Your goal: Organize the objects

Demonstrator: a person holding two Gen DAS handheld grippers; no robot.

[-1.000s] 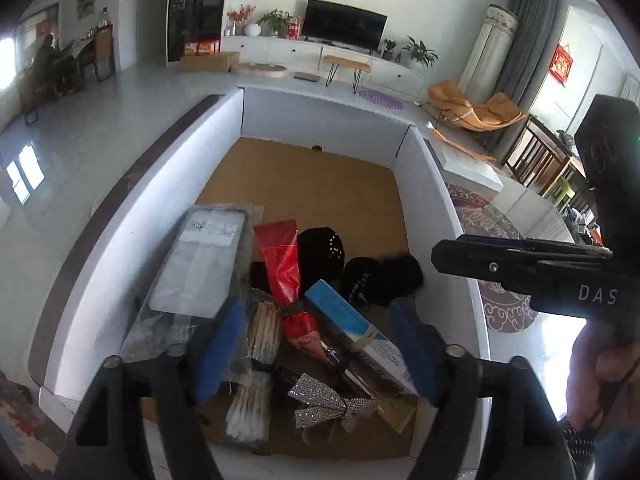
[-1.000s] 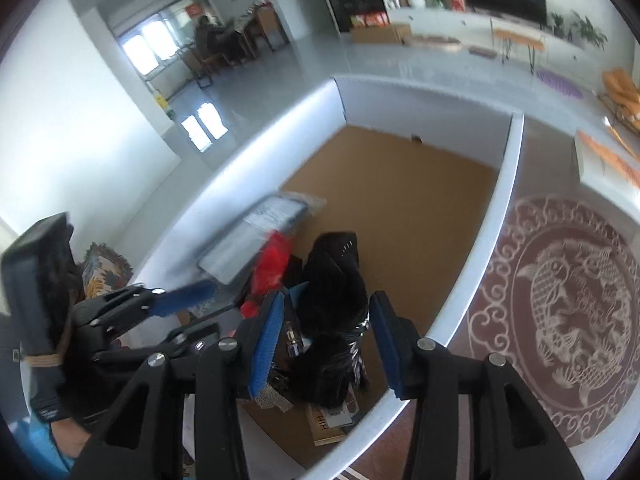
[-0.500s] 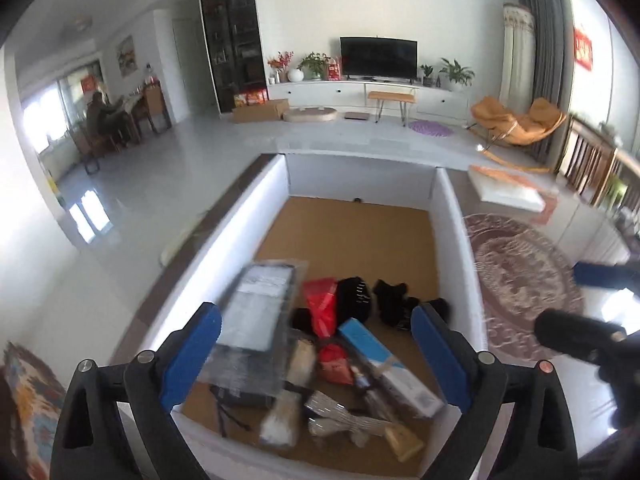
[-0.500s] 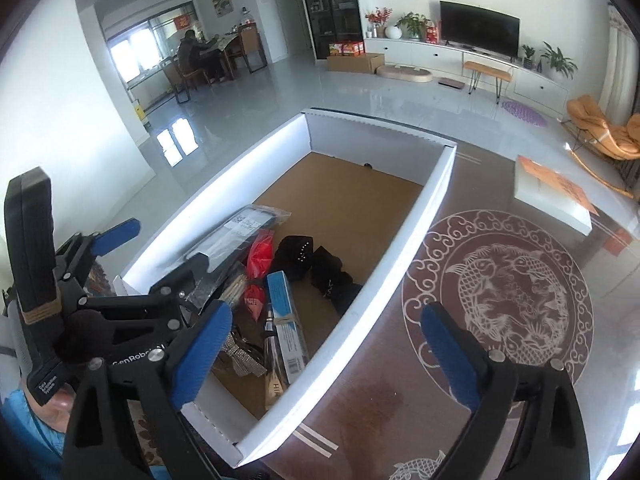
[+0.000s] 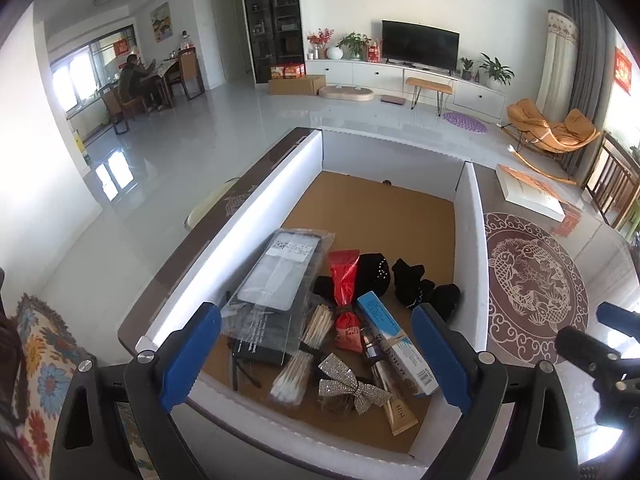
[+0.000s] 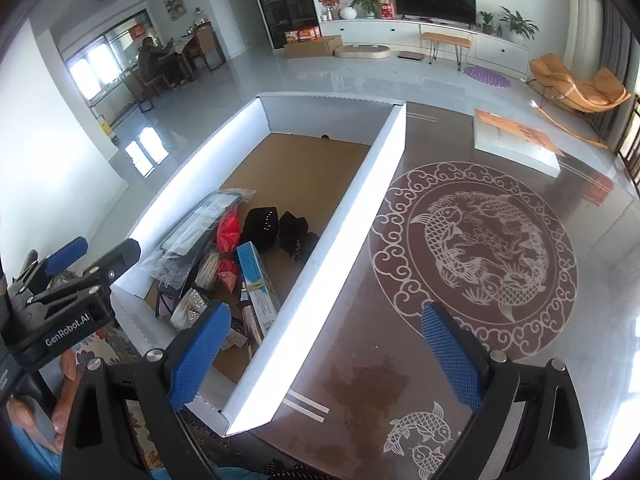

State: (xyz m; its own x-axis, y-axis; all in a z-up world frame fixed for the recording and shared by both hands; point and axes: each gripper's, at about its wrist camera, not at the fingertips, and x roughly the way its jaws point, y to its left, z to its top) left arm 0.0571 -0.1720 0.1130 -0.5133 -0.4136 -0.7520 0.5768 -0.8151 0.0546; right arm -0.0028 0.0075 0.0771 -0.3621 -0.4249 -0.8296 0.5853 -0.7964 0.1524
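A white box (image 5: 478,248) sits on the brown tabletop (image 6: 400,360), holding a plastic-wrapped pack (image 5: 280,280), black socks (image 5: 412,284) and a sparkly bow (image 5: 352,384). Left tool (image 5: 316,360) and right tool (image 6: 324,352) gape released, empty.

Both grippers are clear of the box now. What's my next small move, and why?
Probably swing the right gripper back over the white box and lower it toward the black socks. Its jaws have just been opening and hold nothing, and it hangs over the bare table. The left gripper is also open and empty above the cotton swabs.
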